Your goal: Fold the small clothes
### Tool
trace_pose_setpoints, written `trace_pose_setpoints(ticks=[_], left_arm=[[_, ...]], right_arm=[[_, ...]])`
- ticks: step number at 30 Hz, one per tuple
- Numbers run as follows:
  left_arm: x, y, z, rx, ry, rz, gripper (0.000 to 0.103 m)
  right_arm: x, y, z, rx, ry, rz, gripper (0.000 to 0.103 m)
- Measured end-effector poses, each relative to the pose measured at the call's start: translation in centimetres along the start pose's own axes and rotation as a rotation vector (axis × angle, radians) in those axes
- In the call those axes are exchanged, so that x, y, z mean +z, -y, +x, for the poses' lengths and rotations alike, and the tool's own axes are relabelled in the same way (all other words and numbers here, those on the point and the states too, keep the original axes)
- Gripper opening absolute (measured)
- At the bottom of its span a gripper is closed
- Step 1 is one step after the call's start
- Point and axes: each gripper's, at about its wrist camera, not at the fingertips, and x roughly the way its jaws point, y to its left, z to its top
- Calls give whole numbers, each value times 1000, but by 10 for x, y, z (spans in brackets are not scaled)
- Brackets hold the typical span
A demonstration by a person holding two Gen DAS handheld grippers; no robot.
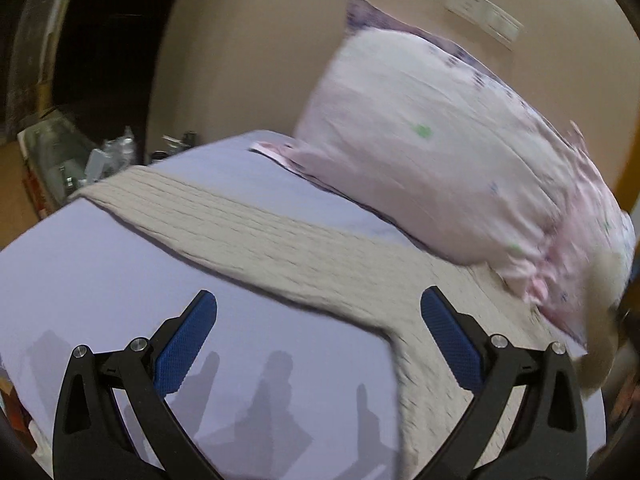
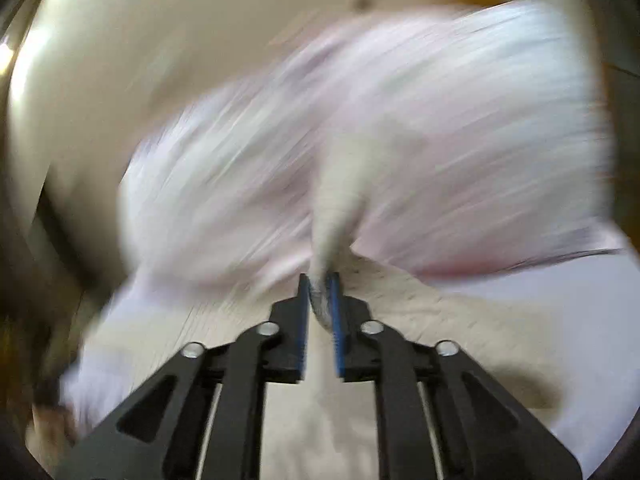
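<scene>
A beige knit garment lies spread on the lavender bedsheet, one long sleeve stretched out to the left and its body at the right. My left gripper is open and empty, hovering above the sheet just in front of the sleeve. My right gripper is shut on a bunched piece of the beige garment, which rises in a strip from the fingertips. The right wrist view is heavily blurred by motion.
A large pink-white pillow leans against the beige wall behind the garment, and it fills the right wrist view. Cluttered items sit past the bed's far left edge by a dark doorway.
</scene>
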Motion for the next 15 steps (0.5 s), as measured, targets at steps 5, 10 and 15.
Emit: trace_pose_setpoints(ticks=[5,10,15], left_arm=[[19,-47,5,16,-6,-145,97],[43,-106,19,47,-4,-312,78],[55,-152,37,68,-27,-478,70]], right_arm=[[-28,-30,26,36,-84,-9,49],[-19,19,-5,-57,-7,109,67],[-27,69,-22,-114,7,235,71]])
